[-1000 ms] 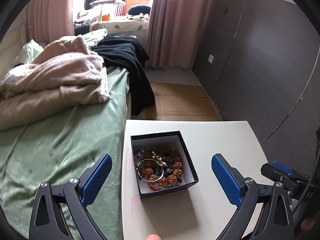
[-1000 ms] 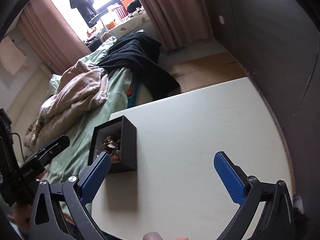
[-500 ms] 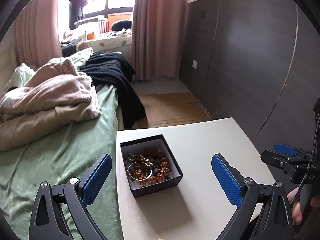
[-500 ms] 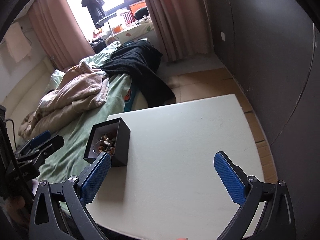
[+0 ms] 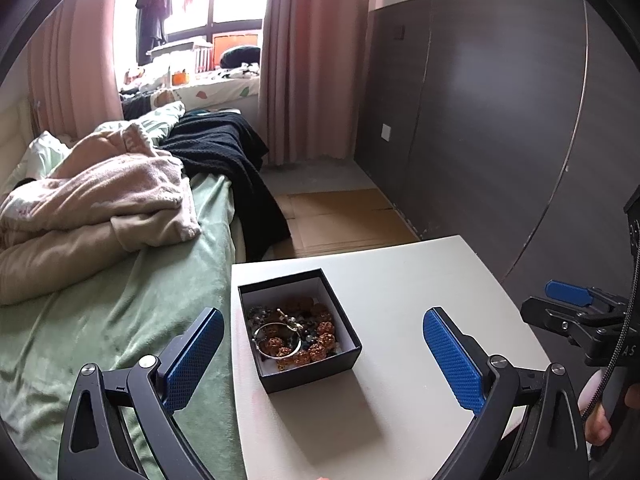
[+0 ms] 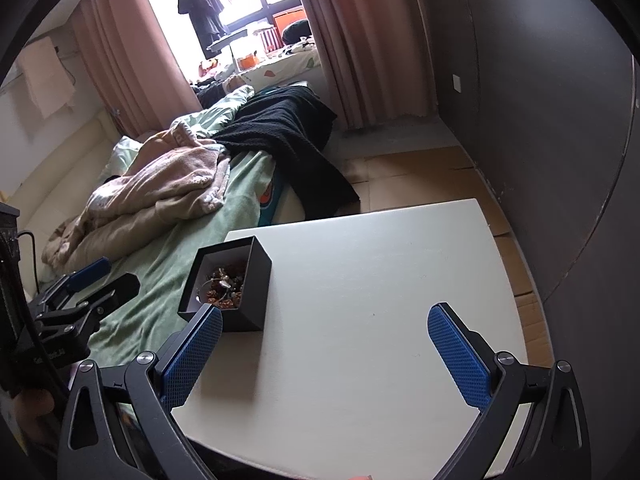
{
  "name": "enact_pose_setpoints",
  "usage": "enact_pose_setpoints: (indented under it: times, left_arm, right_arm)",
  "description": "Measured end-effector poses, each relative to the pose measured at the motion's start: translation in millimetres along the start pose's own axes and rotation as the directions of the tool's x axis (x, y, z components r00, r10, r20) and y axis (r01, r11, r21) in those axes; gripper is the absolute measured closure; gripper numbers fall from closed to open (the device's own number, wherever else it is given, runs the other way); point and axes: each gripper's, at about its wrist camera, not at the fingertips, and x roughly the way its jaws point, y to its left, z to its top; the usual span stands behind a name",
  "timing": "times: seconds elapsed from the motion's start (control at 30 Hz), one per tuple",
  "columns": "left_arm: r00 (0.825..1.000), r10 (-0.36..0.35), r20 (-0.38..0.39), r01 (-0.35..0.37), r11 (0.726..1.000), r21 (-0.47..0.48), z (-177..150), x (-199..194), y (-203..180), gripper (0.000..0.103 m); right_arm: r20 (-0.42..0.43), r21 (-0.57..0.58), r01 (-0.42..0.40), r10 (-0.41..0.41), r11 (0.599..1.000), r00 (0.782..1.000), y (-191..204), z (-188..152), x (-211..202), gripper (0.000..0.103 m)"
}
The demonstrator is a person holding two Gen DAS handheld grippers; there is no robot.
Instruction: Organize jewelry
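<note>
While both tongs hang wide apart and empty above the near edge of the white worktop (image 5: pixel 400 280), the left tongs (image 5: pixel 320 360) frame a black box (image 5: pixel 312 368) near the worktop's left edge, the right tongs (image 6: pixel 324 354) bare surface. Tangled in the box (lid off) lie jewelry (image 5: pixel 294 334): brown beads and a metal ring. Beyond that left edge runs a green bed (image 5: pixel 100 312) with a beige blanket (image 5: pixel 92 200), then pink curtains (image 5: pixel 316 60).
</note>
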Motion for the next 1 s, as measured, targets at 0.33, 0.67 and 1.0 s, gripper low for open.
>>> enact_pose_setpoints:
  times: [0.33,0.67,1.0]
  left_arm:
    - [1.000,-0.002,0.011,0.002,1.000,-0.009,-0.9,-6.9,3.1,0.003]
    - [0.999,-0.015,0.030,0.015,1.000,-0.003,-3.1,-14.1,0.5,0.003]
    - [0.999,-0.007,0.050,0.007,1.000,-0.004,-2.5,-19.3,-1.1,0.003]
  right_arm:
    - [0.004,0.003,-0.004,0.004,1.000,1.000,0.0,0.0,-1.9,0.000]
    - [0.034,-0.006,0.006,-0.006,1.000,0.999,3.2,0.1,-15.7,0.000]
    - [0.041,-0.035,0.011,-0.009,0.999,0.999,10.5,-1.9,-22.5,0.000]
